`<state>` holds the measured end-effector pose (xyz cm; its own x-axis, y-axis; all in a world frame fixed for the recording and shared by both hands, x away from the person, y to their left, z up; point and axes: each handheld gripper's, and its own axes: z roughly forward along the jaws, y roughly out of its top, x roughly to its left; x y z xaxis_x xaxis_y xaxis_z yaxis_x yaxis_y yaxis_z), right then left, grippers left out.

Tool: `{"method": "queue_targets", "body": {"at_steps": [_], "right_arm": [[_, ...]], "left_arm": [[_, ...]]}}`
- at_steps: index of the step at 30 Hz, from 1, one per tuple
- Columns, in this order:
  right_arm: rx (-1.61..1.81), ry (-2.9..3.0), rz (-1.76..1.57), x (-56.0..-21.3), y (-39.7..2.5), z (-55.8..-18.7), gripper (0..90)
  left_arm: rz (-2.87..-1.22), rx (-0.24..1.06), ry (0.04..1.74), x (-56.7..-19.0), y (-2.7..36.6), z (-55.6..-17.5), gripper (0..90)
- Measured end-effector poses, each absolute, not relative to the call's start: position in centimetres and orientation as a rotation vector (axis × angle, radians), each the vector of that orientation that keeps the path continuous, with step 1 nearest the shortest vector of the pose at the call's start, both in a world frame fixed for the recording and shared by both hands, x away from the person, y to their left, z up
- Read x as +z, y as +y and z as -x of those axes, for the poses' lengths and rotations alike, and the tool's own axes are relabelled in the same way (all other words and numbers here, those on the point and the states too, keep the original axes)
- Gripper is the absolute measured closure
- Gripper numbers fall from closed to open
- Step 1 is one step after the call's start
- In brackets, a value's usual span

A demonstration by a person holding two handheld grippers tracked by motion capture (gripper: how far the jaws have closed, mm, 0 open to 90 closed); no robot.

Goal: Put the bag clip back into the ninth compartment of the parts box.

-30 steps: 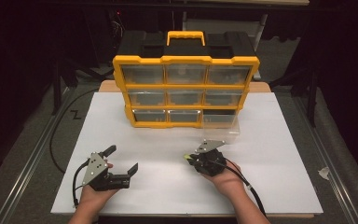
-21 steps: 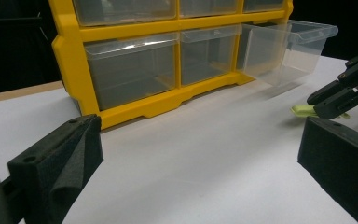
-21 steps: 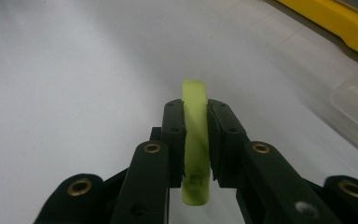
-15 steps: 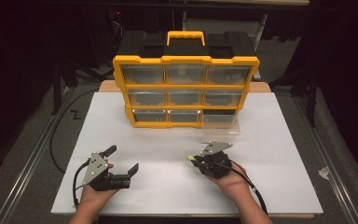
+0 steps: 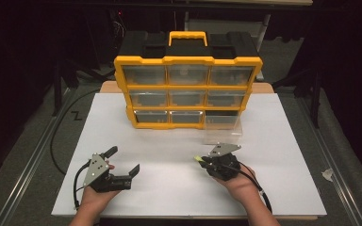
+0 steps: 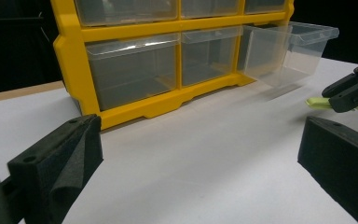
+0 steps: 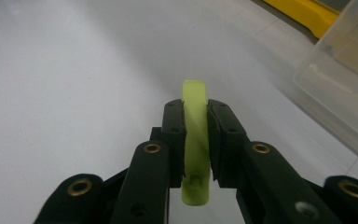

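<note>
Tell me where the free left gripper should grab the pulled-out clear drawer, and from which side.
Take the clear drawer by its front wall at the raised rim, coming from the person's side with the left gripper, one jaw inside and one outside. It sticks out of the yellow organizer with its top open, so that lip looks reachable.

Two grippers over a white worktop (image 5: pixel 169 141), yellow organizer (image 5: pixel 187 92) behind.
Left gripper (image 5: pixel 122 165), jaws spread, sits near the front edge; right gripper (image 5: pixel 201 160) pinches a yellow-green piece (image 5: pixel 199 159) near a pulled-out clear drawer (image 5: pixel 223 133).
</note>
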<state>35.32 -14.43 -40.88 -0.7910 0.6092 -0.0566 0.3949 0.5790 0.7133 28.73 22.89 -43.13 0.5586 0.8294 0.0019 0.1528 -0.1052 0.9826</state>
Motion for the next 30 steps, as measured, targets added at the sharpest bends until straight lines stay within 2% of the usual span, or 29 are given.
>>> {"method": "queue_targets", "body": {"at_steps": [16, 30], "right_arm": [[1.014, 2.528, -0.863, -40.6, -15.7, -35.2, 80.1], [0.868, 2.600, -0.934, -39.2, -17.7, -35.2, 80.1]], "left_arm": [[-1.600, 0.710, 0.848, -43.1, 22.9, -28.7, 0.4], [-1.595, 0.716, 0.843, -43.1, 23.0, -28.6, 0.4]]}}
